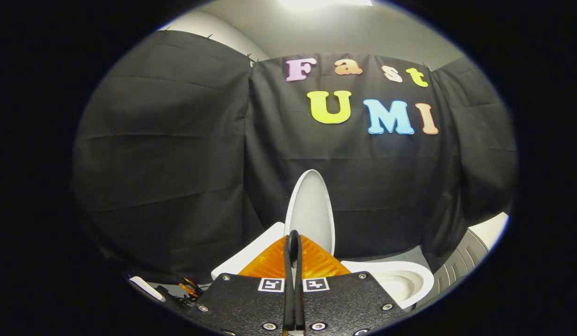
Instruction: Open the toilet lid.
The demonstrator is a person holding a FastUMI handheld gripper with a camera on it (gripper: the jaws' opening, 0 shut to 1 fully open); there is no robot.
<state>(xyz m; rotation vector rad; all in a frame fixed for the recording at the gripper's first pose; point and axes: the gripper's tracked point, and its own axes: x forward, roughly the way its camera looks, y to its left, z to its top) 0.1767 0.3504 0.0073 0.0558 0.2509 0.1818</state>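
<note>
Gripper [293,242] fingers pressed together on nothing, just before the upright toilet lid [311,210] above the bowl [400,280]; a bump could tip the lid shut.

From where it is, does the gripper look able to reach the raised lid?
Probably yes: the gripper, jaws closed together with nothing between them, sits just short of the upright lid, and nothing stands between them.

I see raised toilet lid [312,210] standing directly ahead of closed gripper [293,239] fingers, blocking straight path; open bowl [400,280] right of fingers; black cloth wall [176,163] beyond.
</note>
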